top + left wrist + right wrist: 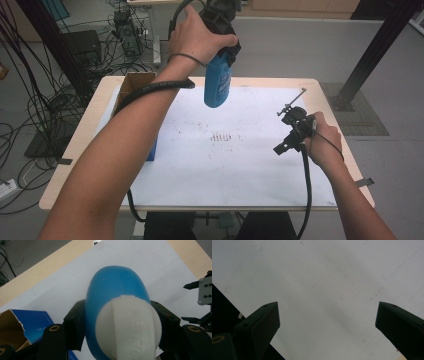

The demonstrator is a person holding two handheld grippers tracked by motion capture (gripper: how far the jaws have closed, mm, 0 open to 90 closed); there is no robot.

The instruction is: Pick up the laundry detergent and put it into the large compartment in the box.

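Note:
A blue plastic bottle [218, 86] with a white cap hangs in the air above the far side of the table, bottom down. My left gripper [226, 56] is shut on its upper body, held high by a hand. In the left gripper view the bottle [112, 285] sits between the two black jaws, and its white cap [128, 325] points at the camera. My right gripper [279, 131] stands open low over the white sheet [225, 170] at the right, with nothing between its fingers. The right gripper view looks between the spread jaws of this gripper [327, 315] onto bare white sheet [324, 277].
An open cardboard box [132, 84] with a blue side [152, 150] stands at the table's left, under my left forearm; in the left gripper view the box [32, 322] lies lower left. The wooden table edge [75, 150] frames the sheet. Cables and equipment lie on the floor at left.

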